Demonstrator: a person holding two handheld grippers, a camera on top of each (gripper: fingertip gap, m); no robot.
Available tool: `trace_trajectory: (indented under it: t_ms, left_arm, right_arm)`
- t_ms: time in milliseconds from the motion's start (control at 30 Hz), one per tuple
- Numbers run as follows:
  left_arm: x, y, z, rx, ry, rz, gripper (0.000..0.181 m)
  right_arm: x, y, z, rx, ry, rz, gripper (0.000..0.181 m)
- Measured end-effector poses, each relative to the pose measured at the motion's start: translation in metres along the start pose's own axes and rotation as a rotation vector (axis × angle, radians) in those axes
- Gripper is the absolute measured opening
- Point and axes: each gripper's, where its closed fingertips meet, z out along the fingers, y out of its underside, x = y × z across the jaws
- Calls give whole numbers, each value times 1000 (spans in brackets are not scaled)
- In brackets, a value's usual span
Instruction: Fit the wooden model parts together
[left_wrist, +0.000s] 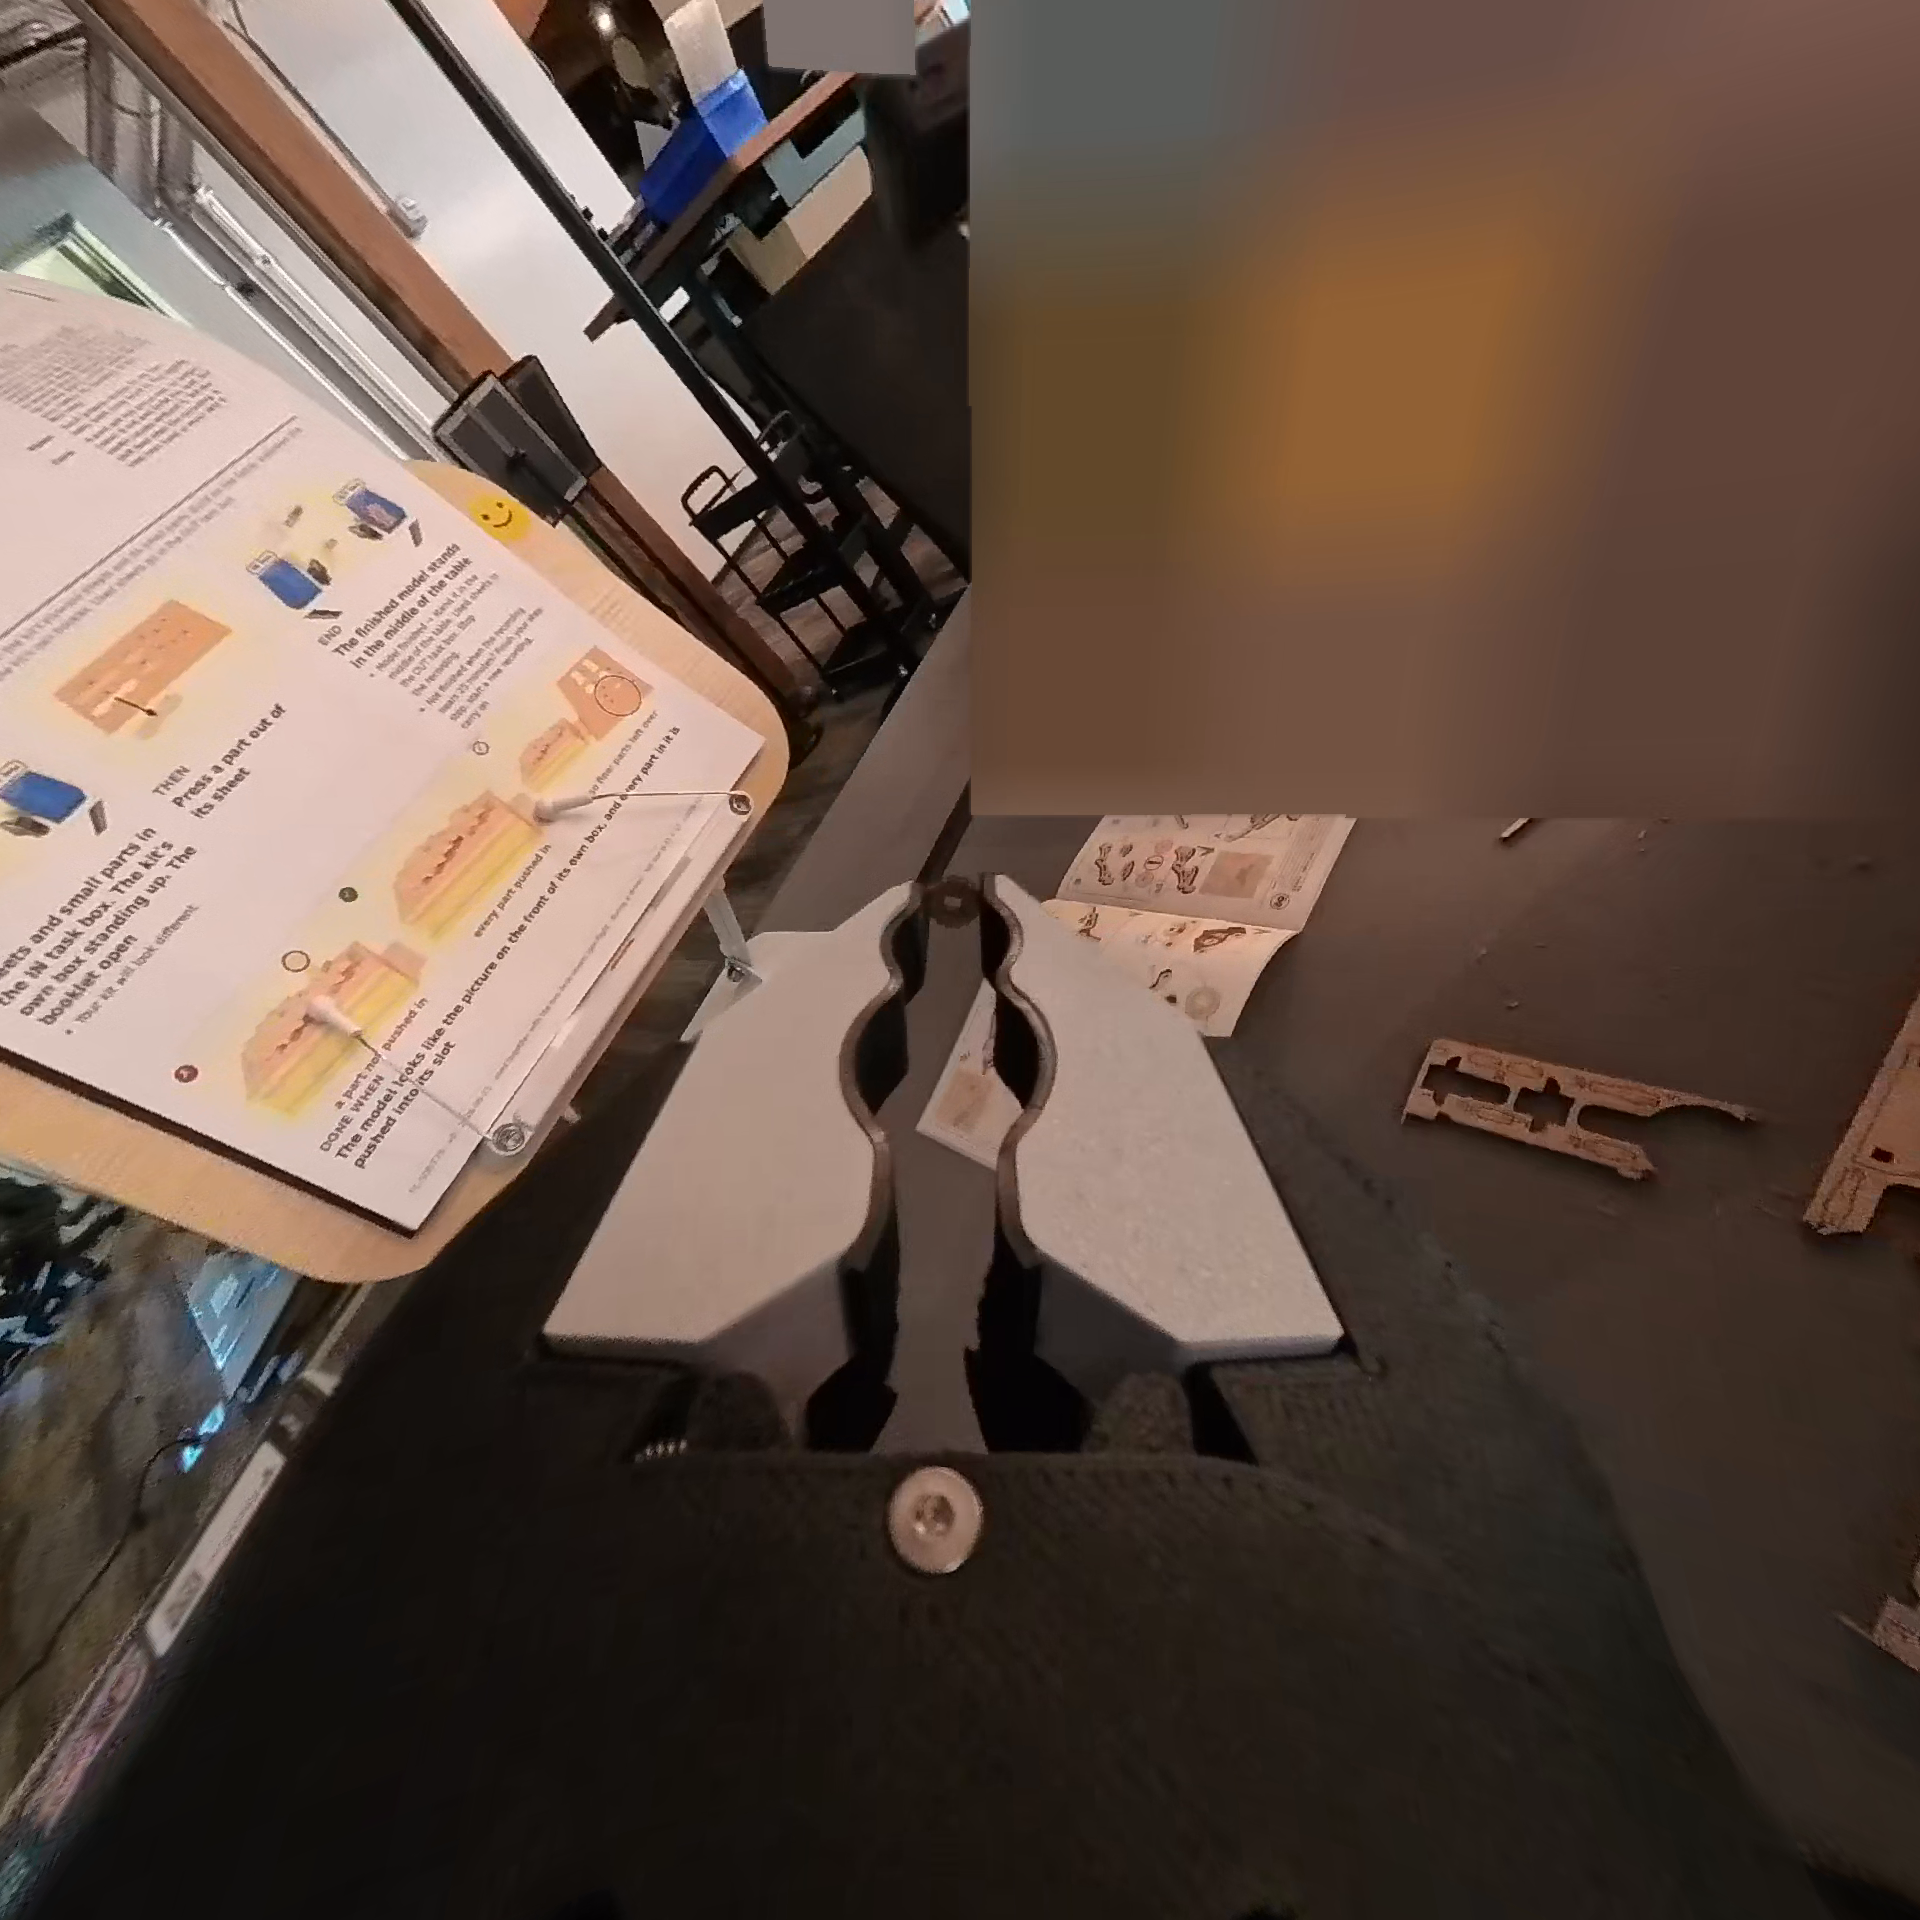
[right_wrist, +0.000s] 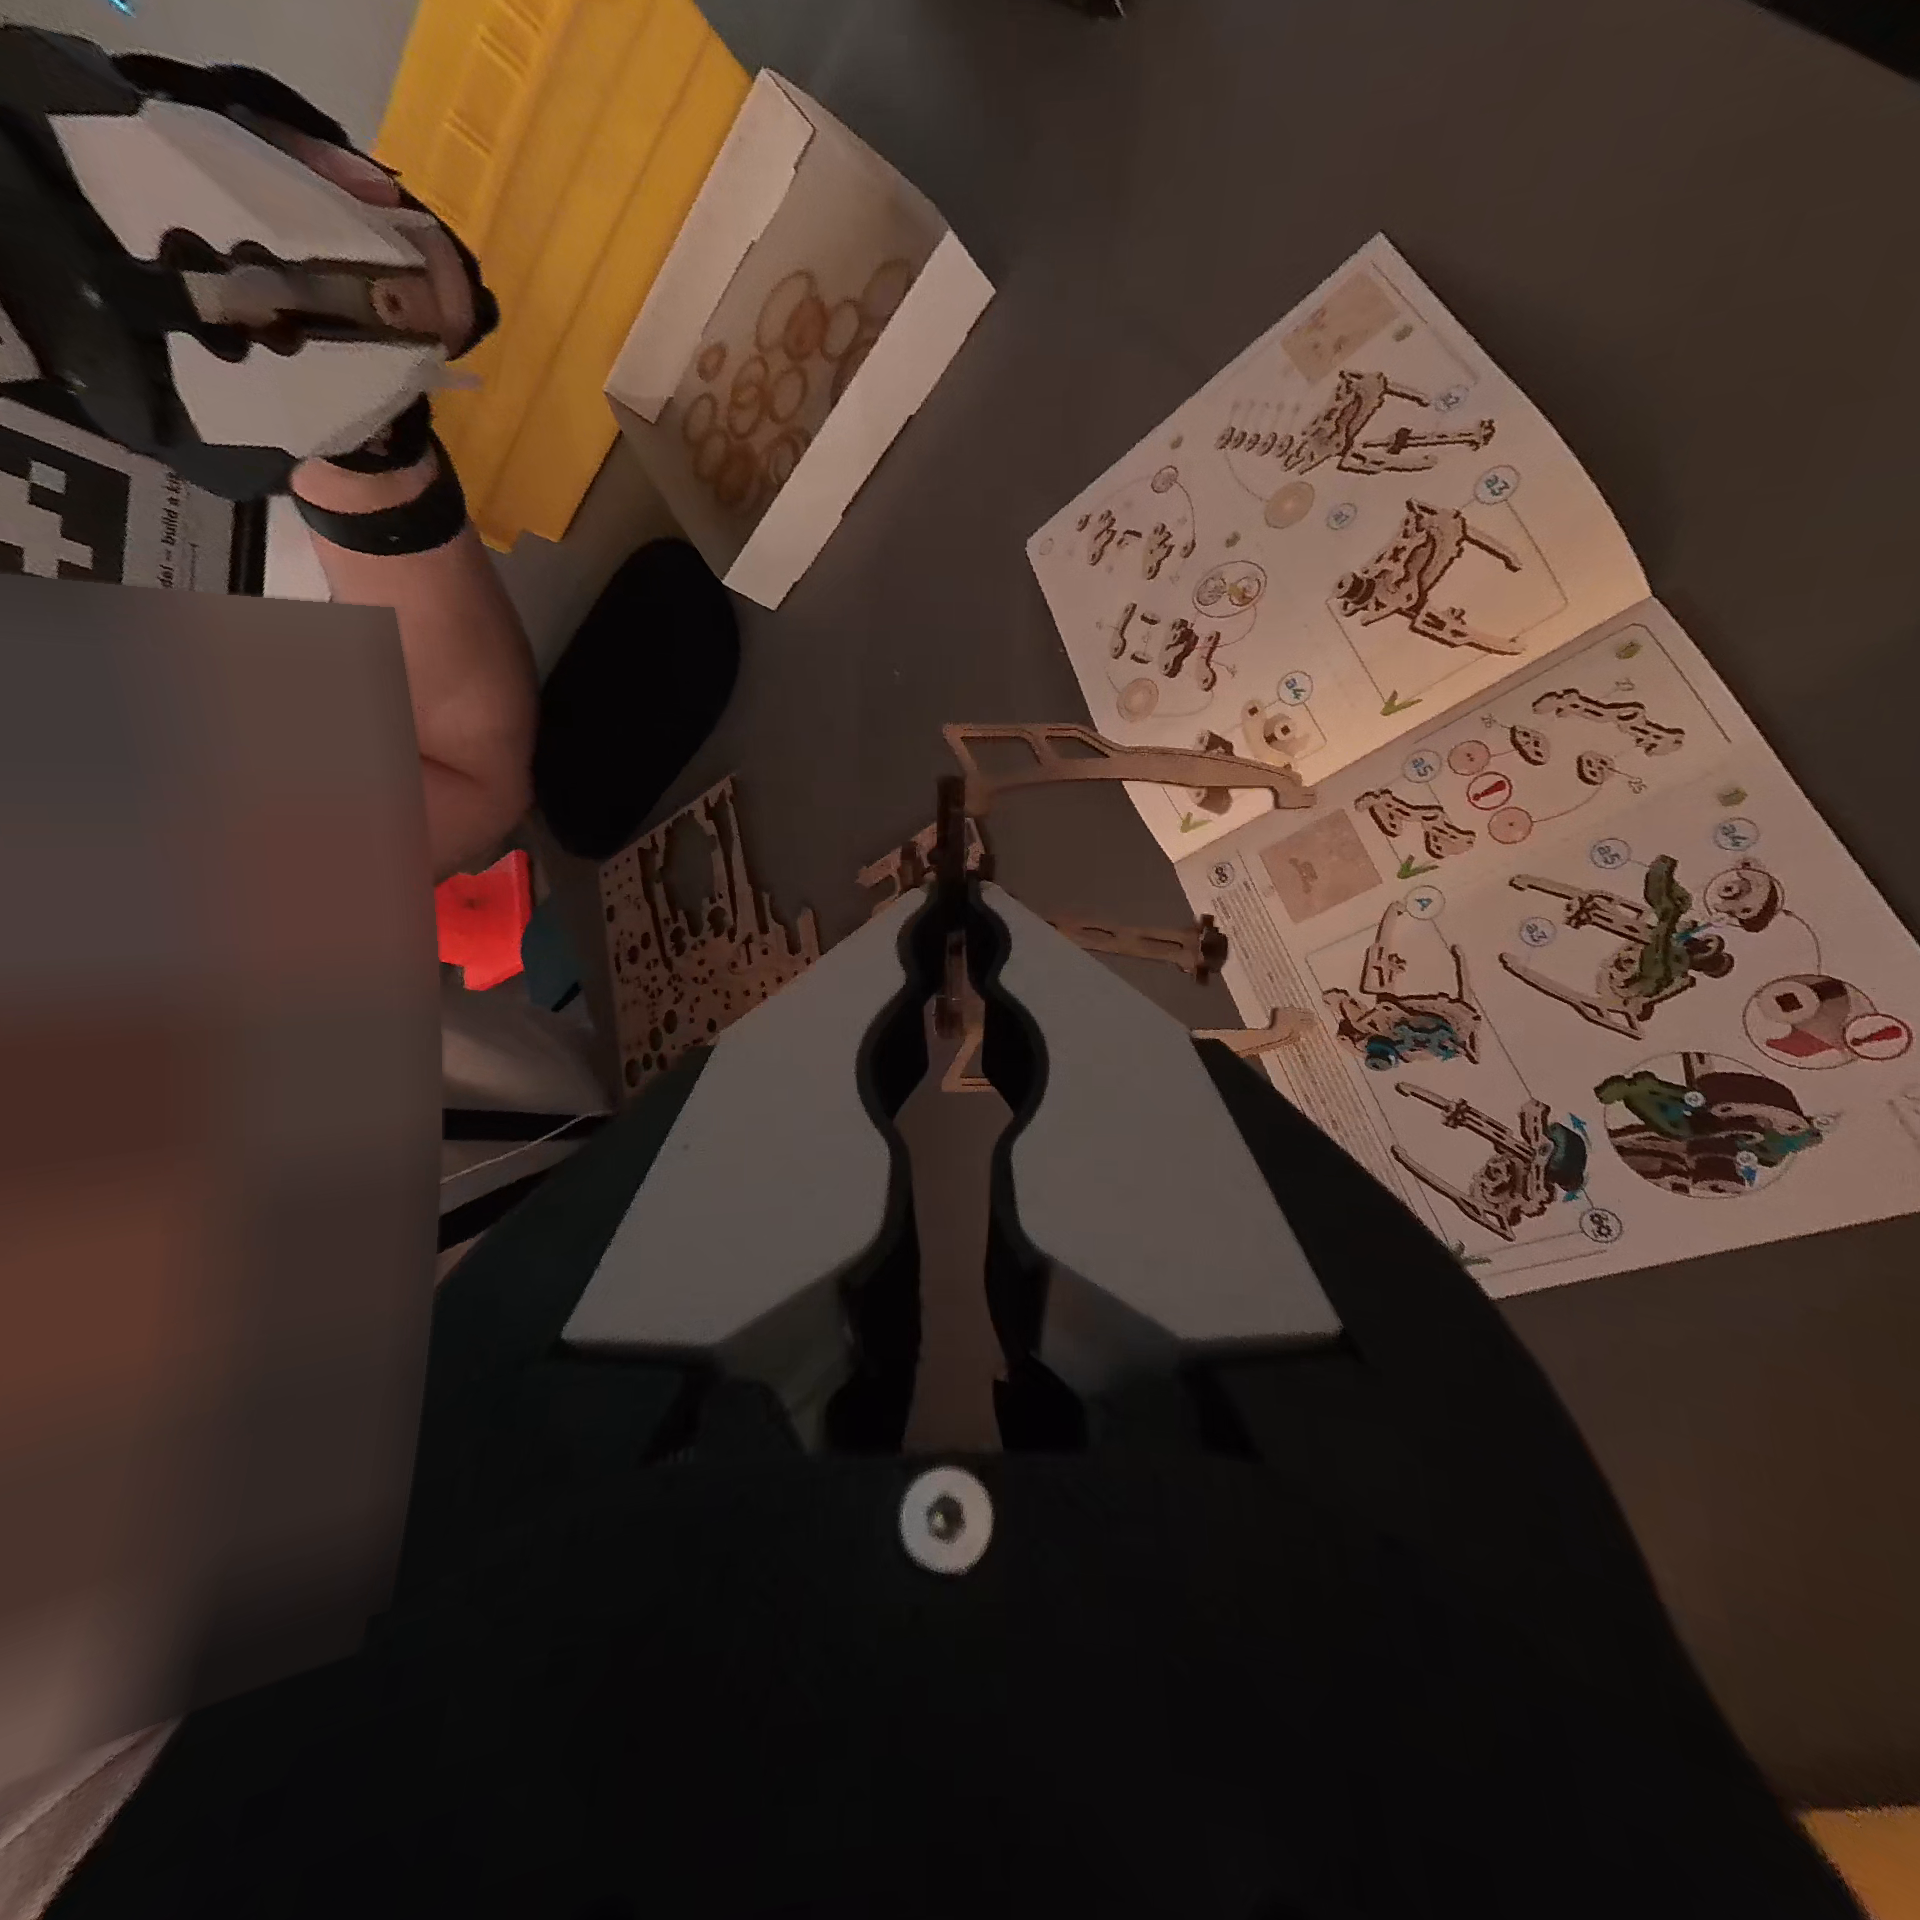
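Observation:
My left gripper (left_wrist: 951, 920) is shut on a small wooden gear (left_wrist: 951, 900), pinched at its tips and held above the dark table (left_wrist: 1558, 1403). It also shows at the top left of the right wrist view (right_wrist: 312, 301), with the round gear (right_wrist: 393, 301) at its tip. My right gripper (right_wrist: 951, 914) is shut on a partly built wooden model (right_wrist: 948, 831), held edge-on between the fingers. The model's curved frame arm (right_wrist: 1122, 769) and a shaft piece (right_wrist: 1143, 940) stick out to the right, over the table.
An open kit booklet (right_wrist: 1455, 831) lies right of the model and also shows in the left wrist view (left_wrist: 1195, 914). Punched-out wooden sheets (right_wrist: 707, 935) (left_wrist: 1558, 1107), a white box holding a ring sheet (right_wrist: 800, 343), a yellow bin (right_wrist: 551, 239) and a black object (right_wrist: 634, 696) sit around. An instruction sheet on a stand (left_wrist: 312, 831) is left. The left gripper's tips are roughly 15 cm from the right gripper's.

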Motion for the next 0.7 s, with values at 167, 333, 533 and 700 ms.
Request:
trace_trajectory:
  t_ms: [167, 333, 533, 700]
  left_arm:
    - [0, 1, -1, -13, -2, 19, 8]
    - [2, 5, -1, -49, 0, 43, 9]
    - [9, 7, 4, -71, 27, 46, 9]
    - [23, 1, 14, -78, 66, -23, 8]
  right_arm:
    - [-7, -3, 2, 11, -26, -12, 1]
    - [-10, -6, 4, 26, -66, -16, 2]
    - [-10, -13, 7, 55, -120, 10, 2]
    - [-21, -21, 15, 83, -206, 13, 1]
